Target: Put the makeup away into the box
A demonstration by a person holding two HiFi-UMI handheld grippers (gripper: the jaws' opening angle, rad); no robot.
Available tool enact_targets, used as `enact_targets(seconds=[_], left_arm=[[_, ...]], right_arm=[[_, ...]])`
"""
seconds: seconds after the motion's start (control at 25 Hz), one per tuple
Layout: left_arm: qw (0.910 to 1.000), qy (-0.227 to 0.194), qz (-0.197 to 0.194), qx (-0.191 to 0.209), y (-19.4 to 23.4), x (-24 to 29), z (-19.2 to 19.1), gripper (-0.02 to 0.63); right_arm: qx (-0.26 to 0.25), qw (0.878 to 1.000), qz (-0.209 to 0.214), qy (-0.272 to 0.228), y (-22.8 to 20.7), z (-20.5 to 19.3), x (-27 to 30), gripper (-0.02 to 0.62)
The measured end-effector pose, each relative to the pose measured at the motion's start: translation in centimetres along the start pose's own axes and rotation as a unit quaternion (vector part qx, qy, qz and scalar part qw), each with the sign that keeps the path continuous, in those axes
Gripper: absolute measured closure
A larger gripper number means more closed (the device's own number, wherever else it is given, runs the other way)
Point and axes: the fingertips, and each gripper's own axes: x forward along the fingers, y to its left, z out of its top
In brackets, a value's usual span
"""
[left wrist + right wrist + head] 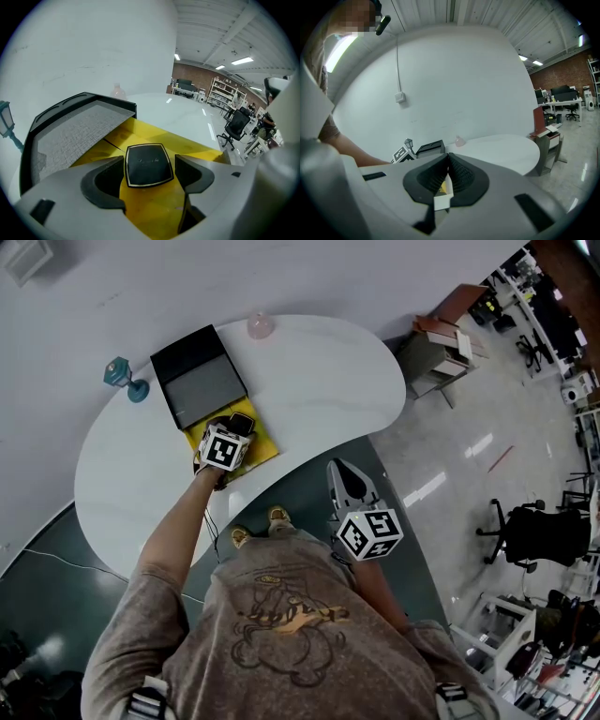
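The left tool [150, 160] is released, its jaws spread to either side of a square black makeup compact with a gold rim [148, 165], close to its edges. The compact lies flat on a yellow mat [154, 208], not yet in the box. Touching the mat's far edge sits an open black box with a grey textured lining [70, 136]. Both rest on a curved white worktop [309, 390]. The right tool [349, 486] is clenched on nothing, held over the floor beside the worktop's near edge.
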Motion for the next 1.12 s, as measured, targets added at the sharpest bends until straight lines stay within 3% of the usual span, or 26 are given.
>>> enact_targets(seconds=[0.52, 0.88, 1.12], left_arm=[[0.9960, -0.087, 0.003, -0.019, 0.7, -6.7, 3.7, 0.262], [0.9832, -0.176, 0.022, -0.043, 1.4, -14.0, 5.6, 0.262], [0.9741, -0.213, 0.038, -0.066, 1.2, -18.8, 4.6, 0.262]], right_arm=[[-0.012, 0.999, 0.037, 0.009, 1.9, 0.2, 2.4, 0.591], [-0.029, 0.996, 0.084, 0.017, 5.2, 0.4, 5.0, 0.591], [-0.039, 0.991, 0.122, 0.027, 7.8, 0.3, 6.7, 0.591]])
